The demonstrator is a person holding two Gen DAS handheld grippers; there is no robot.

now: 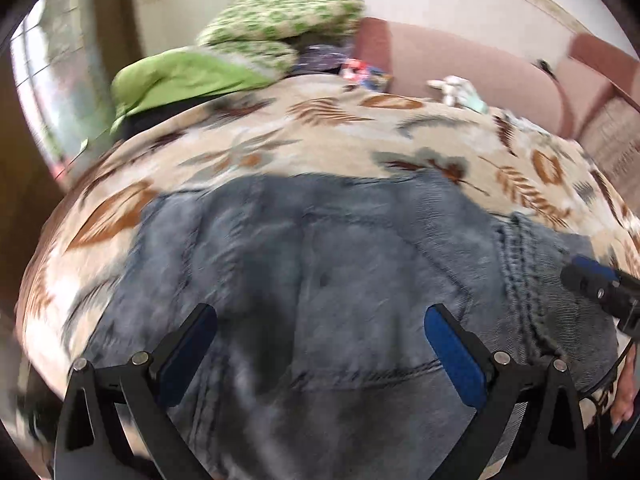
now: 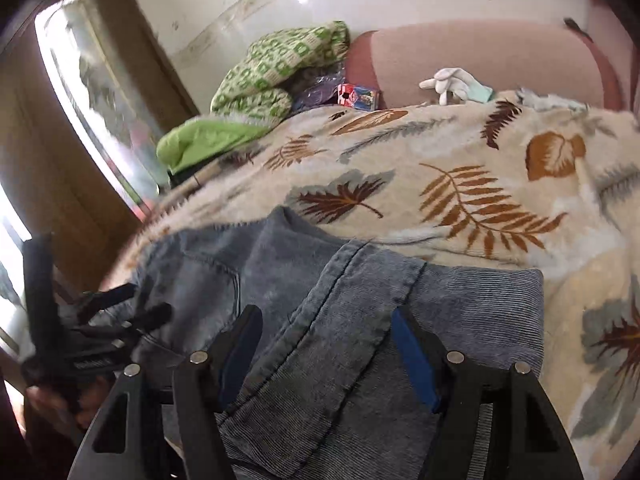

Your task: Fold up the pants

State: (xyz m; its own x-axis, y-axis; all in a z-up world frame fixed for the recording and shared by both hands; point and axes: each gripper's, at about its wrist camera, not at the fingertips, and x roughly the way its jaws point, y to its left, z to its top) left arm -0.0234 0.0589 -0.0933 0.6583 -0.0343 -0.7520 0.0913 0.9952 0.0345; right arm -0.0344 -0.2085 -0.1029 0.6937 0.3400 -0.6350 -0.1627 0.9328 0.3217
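Observation:
Blue-grey jeans point(image 1: 340, 248) lie spread on a bed with a leaf-patterned blanket point(image 1: 320, 132). My left gripper point(image 1: 320, 312) hangs open over the jeans, with flat denim showing between its blue pads and nothing pinched. In the right wrist view the jeans point(image 2: 340, 360) lie folded in layers with a seamed flap on top. My right gripper point(image 2: 326, 314) stands open astride that flap, pads apart from the cloth. The left gripper point(image 2: 140, 302) shows at the left edge over the jeans' far side. Part of the right gripper point(image 1: 592, 280) shows at the right edge of the left wrist view.
A green patterned blanket point(image 2: 280, 68) and a plain green cloth point(image 2: 200, 140) are piled at the bed's far left. A pink headboard point(image 2: 480, 64), a white glove point(image 2: 452, 82) and a small colourful box point(image 2: 356, 96) sit behind. A wooden window frame point(image 2: 52, 160) stands at the left.

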